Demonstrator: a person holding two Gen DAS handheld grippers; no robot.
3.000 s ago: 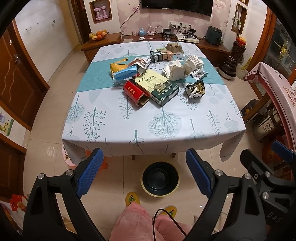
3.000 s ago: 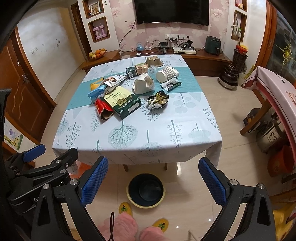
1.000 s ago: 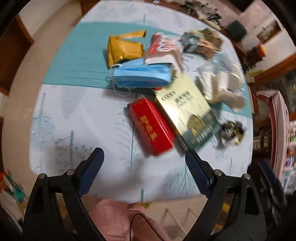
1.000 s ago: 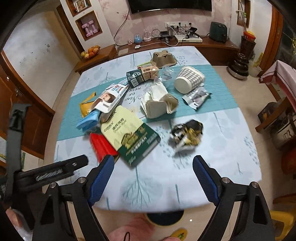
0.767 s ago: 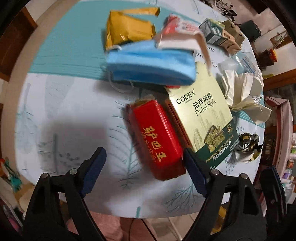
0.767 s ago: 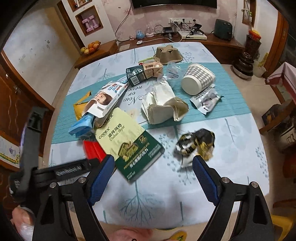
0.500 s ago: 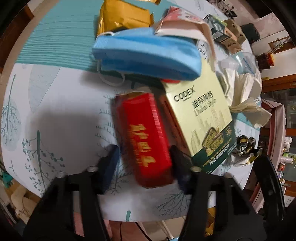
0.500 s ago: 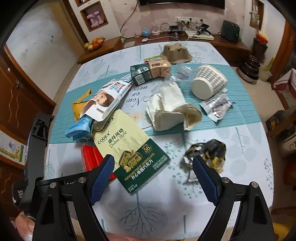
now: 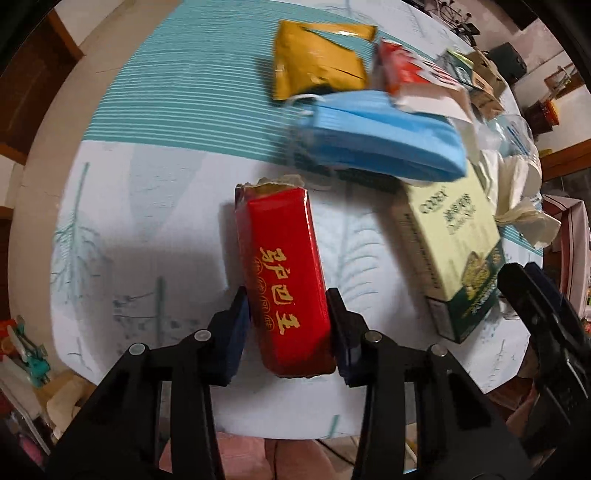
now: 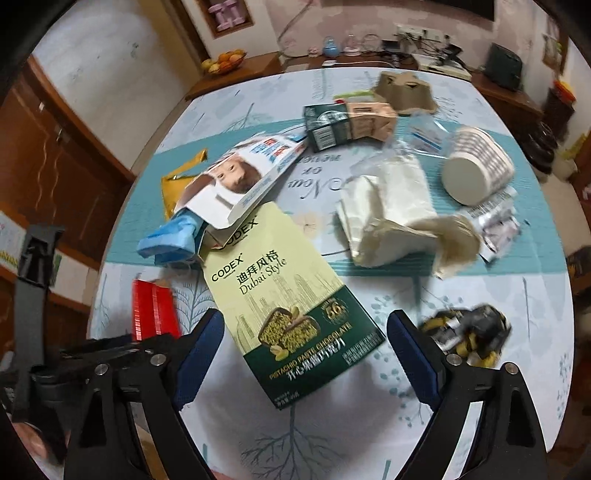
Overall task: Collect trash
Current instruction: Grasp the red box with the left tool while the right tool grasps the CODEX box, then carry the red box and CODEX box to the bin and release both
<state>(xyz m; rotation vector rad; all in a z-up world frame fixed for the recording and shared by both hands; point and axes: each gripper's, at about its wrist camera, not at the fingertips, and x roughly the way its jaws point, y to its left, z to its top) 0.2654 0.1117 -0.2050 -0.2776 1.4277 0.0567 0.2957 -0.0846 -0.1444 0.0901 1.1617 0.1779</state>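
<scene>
Home living-dining room, table under a tree-print cloth beneath the fingers, beyond it a wooden sideboard with a fruit bowl, floral pink wallpaper, dumbbells in a wall niche, wooden door off to the left

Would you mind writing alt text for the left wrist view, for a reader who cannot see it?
The left hand-held gripper is closing around the near end of a red box with gold lettering, its pads against the sides, on a tree-print tablecloth. Beyond lie a blue face mask, a yellow packet and a green chocolate box.
</scene>
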